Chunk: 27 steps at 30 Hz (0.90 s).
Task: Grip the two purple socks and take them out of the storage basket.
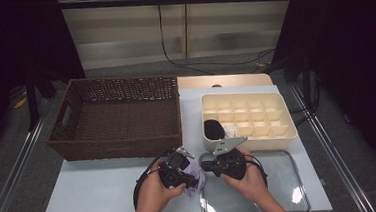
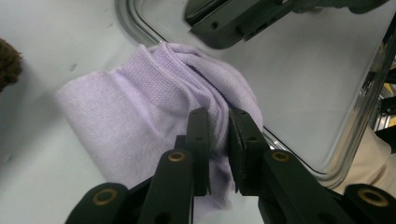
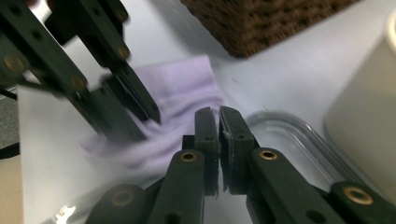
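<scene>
The left gripper (image 2: 218,140) has its two black jaws pinched on a bunched fold of the one lilac cloth (image 2: 140,126), the fabric squeezed in the narrow gap between the pads. The right gripper (image 3: 218,140) has its two jaws pressed together with nothing between them; its tips hang just above the near edge of the cloth, beside the left gripper's jaws. In the high view, the left gripper (image 1: 178,173) and the right gripper (image 1: 215,165) sit close together near the front of the bench (image 1: 92,193), each held in one of the person's two hands. The cloth (image 1: 195,178) lies folded on the pale bench top at the left rim of the single metal tray (image 1: 287,189), partly overlapping that rim. Behind the tray stands one cream divided box (image 1: 278,135), with many small compartments; one dark rolled item (image 1: 213,129) sits in a front-left compartment, and one white item (image 1: 231,130) lies just beside it. To the left of the box stands one brown woven basket (image 1: 78,143) with a handle cut into its left wall.
</scene>
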Available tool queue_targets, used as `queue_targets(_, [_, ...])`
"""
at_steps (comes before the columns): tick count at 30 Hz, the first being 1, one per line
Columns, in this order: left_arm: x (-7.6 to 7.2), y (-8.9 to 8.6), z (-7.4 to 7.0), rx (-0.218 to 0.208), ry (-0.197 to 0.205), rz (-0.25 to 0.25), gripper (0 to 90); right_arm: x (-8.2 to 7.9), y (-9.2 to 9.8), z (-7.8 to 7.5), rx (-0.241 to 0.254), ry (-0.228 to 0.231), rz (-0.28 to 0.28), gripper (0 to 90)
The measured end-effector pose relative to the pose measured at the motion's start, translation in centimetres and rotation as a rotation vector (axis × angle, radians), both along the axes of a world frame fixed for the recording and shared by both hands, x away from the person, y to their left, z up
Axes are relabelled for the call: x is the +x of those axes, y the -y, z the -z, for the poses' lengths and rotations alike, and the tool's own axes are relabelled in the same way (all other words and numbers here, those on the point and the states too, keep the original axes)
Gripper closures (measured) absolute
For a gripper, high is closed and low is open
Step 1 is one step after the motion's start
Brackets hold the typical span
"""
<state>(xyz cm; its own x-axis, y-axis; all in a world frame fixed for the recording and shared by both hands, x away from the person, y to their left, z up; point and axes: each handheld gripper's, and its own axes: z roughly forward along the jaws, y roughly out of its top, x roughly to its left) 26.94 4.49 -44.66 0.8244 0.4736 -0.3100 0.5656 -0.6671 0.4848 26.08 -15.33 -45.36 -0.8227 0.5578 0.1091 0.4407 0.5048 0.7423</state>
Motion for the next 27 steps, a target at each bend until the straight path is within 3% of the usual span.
queue_targets(4, [-0.1,0.1,0.1,-0.003,-0.003,0.003,77.1,-0.1,-1.0,-0.3,0.011,0.008,-0.016,84.6])
queue_targets(8, [-0.1,0.0,0.0,0.006,0.008,0.014,76.8,-0.2,-1.7,0.6,-0.017,-0.009,-0.031,84.4])
queue_targets(16, [0.0,-1.3,-1.0,-0.020,0.017,-0.004,72.7,-0.4,-1.1,1.4,-0.014,-0.027,-0.028,86.4])
queue_targets(18, [0.1,-1.9,-1.5,-0.036,0.036,-0.021,72.5,-0.4,-1.1,1.4,-0.018,-0.029,-0.030,86.6])
queue_targets(20, [0.2,-2.5,-1.8,-0.076,0.023,-0.038,71.6,-0.4,-1.0,1.5,-0.012,-0.032,-0.034,86.6])
queue_targets(22, [0.3,-3.0,-2.0,-0.059,0.051,-0.050,70.9,-0.4,-0.9,1.6,-0.011,-0.028,-0.036,86.6])
queue_targets(23, [0.4,-3.1,-2.0,-0.076,0.054,-0.079,69.8,-0.5,-0.9,1.6,-0.009,-0.032,-0.032,86.6])
queue_targets(27, [0.7,-4.1,-1.6,-0.082,0.064,-0.114,70.8,-0.5,-0.8,1.6,-0.007,-0.031,-0.035,86.7])
